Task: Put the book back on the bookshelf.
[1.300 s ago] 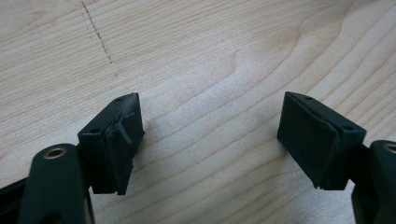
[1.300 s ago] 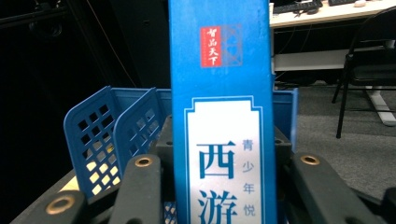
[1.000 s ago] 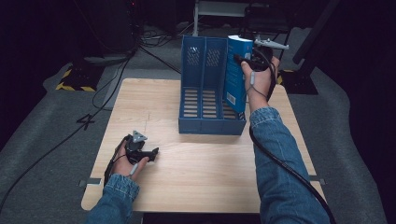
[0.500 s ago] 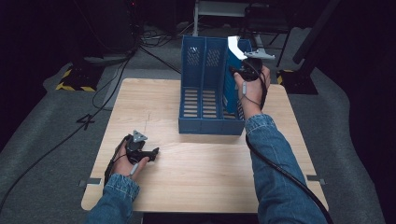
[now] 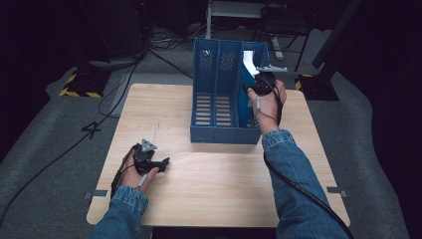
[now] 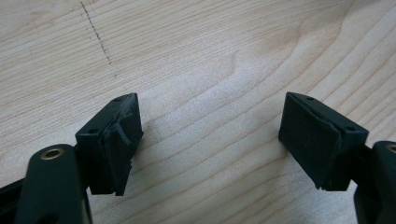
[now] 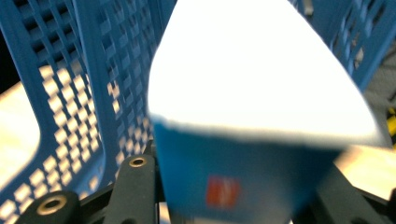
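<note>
A blue file rack (image 5: 219, 107) with three upright compartments stands on the far half of the wooden tabletop (image 5: 219, 189), a little right of its middle, its open slots facing the near edge. The right hand-held gripper (image 5: 260, 84) is at the rack's right-hand compartment, held by a hand in a denim sleeve that reaches in from the near right corner. Its jaws are closed on a blue book with white page edges (image 5: 249, 62), which sits tilted inside that right compartment, its white top showing above the rack's rim near the far edge of the tabletop. In the right gripper view the book (image 7: 261, 140) is just in front of the camera, blurred, with a small red mark on its blue spine, gripped from both sides by the black jaws of the right hand-held gripper (image 7: 243, 205); the jaws have just been opening slightly with the book between them. The perforated blue walls of the rack (image 7: 70, 93) rise on both sides of it.

The left hand-held gripper (image 5: 161, 162) rests low on the tabletop near the near left corner, well apart from the rack. In the left gripper view, the left hand-held gripper (image 6: 210, 140) has its jaws wide open over bare wood, holding nothing.
</note>
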